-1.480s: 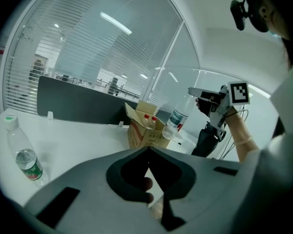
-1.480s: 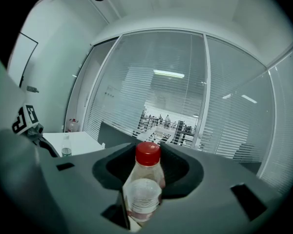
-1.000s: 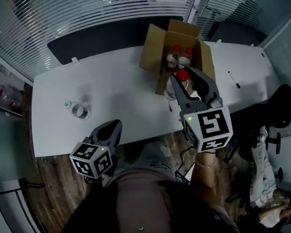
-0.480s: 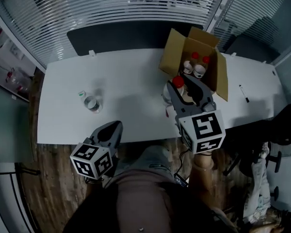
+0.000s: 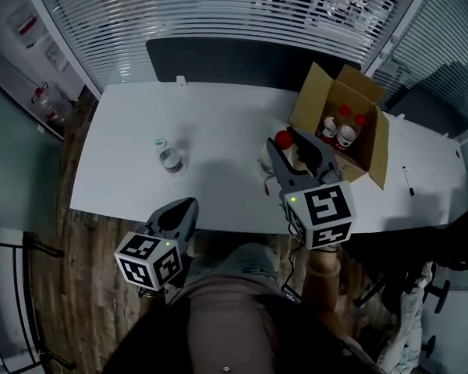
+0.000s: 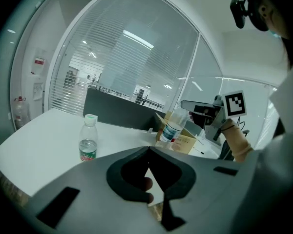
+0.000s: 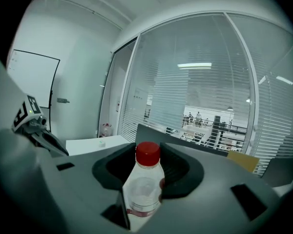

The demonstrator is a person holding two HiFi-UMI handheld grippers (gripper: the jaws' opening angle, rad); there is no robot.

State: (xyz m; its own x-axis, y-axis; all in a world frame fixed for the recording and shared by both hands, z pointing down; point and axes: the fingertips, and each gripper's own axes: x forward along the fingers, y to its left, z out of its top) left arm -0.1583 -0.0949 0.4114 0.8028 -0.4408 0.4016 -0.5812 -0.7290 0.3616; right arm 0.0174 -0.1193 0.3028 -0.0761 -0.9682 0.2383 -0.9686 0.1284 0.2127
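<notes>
White table (image 5: 125,170) lying under both grippers. Right gripper (image 5: 290,148) clamping clear plastic bottle with red cap (image 7: 144,186), holding it above table beside open brown cardboard box (image 5: 374,142). Left gripper (image 5: 183,206) hanging empty, jaws pressing together.

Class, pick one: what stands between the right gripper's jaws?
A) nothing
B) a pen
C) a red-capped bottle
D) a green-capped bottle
C: the right gripper view shows the right gripper shut on a clear red-capped bottle, which stands upright between its jaws.
</notes>
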